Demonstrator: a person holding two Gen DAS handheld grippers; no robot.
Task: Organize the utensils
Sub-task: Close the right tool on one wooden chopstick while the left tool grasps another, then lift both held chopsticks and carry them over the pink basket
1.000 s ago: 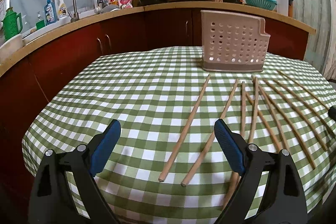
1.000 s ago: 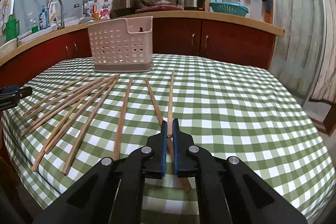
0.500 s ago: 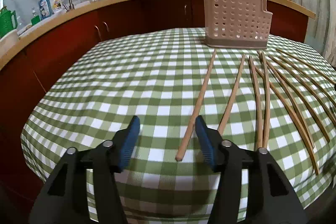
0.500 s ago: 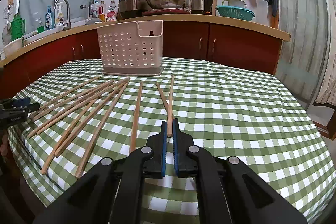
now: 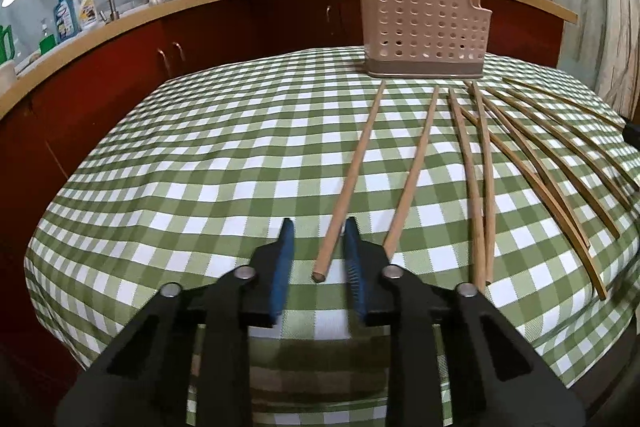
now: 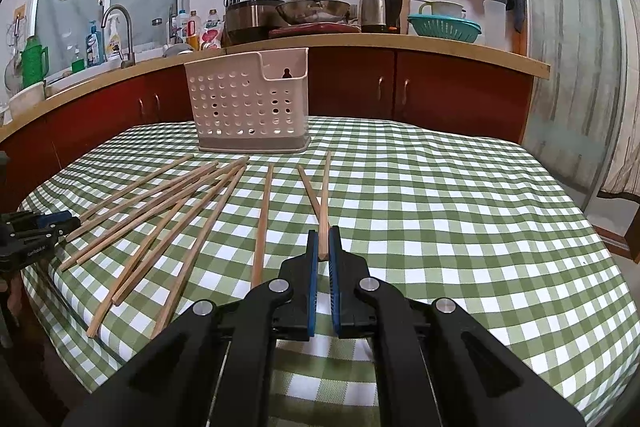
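Several wooden chopsticks (image 5: 480, 167) lie fanned on the green checked tablecloth in front of a beige perforated utensil basket (image 5: 424, 27). My left gripper (image 5: 318, 227) hovers low over the cloth with its jaws closing around the near end of the leftmost chopstick (image 5: 356, 167). The right pad is at the stick and the left pad stands apart from it. In the right wrist view my right gripper (image 6: 323, 233) is shut on one chopstick (image 6: 325, 191), which points toward the basket (image 6: 248, 103). The left gripper (image 6: 36, 227) shows at that view's left edge.
The table's near edge (image 5: 312, 339) drops off just below the left gripper. A curved counter with red cabinets (image 6: 440, 95) rings the table, carrying a sink tap, bottles, pots and a kettle. More chopsticks (image 6: 160, 211) lie left of the held one.
My left gripper has sunk toward the cloth and its jaws have narrowed from wide open to close around the leftmost chopstick's end. The right gripper keeps its hold and has barely moved.
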